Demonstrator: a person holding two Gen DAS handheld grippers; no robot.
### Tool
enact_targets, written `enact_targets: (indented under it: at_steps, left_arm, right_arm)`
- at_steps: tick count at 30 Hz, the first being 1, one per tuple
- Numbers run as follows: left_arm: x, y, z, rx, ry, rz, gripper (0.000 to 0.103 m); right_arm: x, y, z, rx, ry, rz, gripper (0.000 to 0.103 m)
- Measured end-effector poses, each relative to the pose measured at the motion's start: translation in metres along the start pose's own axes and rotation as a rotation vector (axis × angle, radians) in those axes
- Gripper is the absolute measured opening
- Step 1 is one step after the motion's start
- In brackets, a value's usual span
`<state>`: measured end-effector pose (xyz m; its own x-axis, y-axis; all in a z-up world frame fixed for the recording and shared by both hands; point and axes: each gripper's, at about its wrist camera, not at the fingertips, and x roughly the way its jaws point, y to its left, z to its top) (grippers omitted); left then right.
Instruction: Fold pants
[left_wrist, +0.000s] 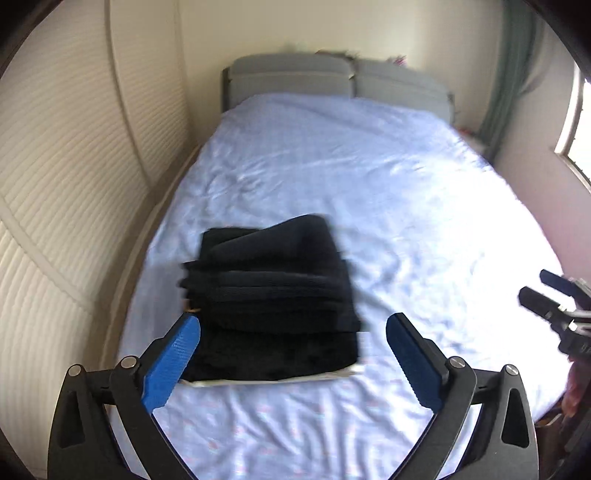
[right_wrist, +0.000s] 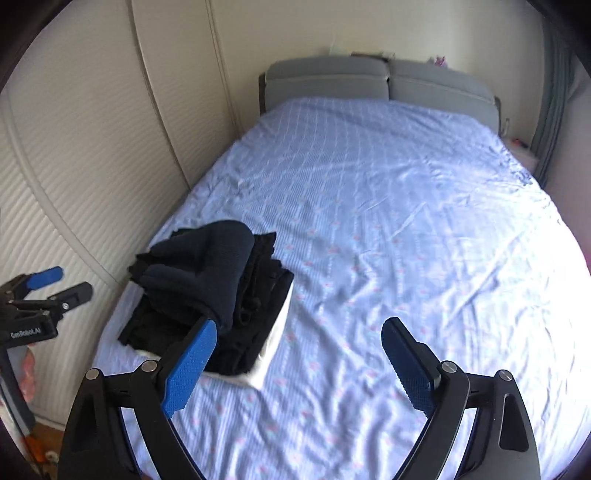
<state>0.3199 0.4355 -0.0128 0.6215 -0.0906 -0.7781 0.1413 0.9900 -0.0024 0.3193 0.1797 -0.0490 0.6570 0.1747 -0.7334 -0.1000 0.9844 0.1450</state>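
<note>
Your left gripper (left_wrist: 293, 354) has its jaws spread wide with nothing between them, and your right gripper (right_wrist: 299, 360) is the same, both held off the pants (left_wrist: 273, 299). The pants lie as a folded dark stack on the bed (left_wrist: 388, 192), near its wardrobe-side edge at the foot, likely set there because the folding looks finished.
</note>
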Motion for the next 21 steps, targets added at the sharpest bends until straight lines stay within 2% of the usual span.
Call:
enact_targets:
  at_steps: [4,13,21]
  left_arm:
    - [-0.042,-0.054,-0.010,0.029,-0.048,-0.006,0.103]
    - [-0.126,-0.169,-0.059,0.104,-0.142,0.002,0.103]
    - [-0.176,-0.252,-0.096,0.133,-0.179,-0.061,0.103]
  right_arm:
    - [-0.065,-0.029,-0.025,0.024,-0.042,0.000,0.092]
    - [-0.191,-0.106,-0.090,0.086,-0.124,-0.082,0.092]
    - [-0.274,-0.166,-0.141,0.100,-0.181,-0.110,0.092]
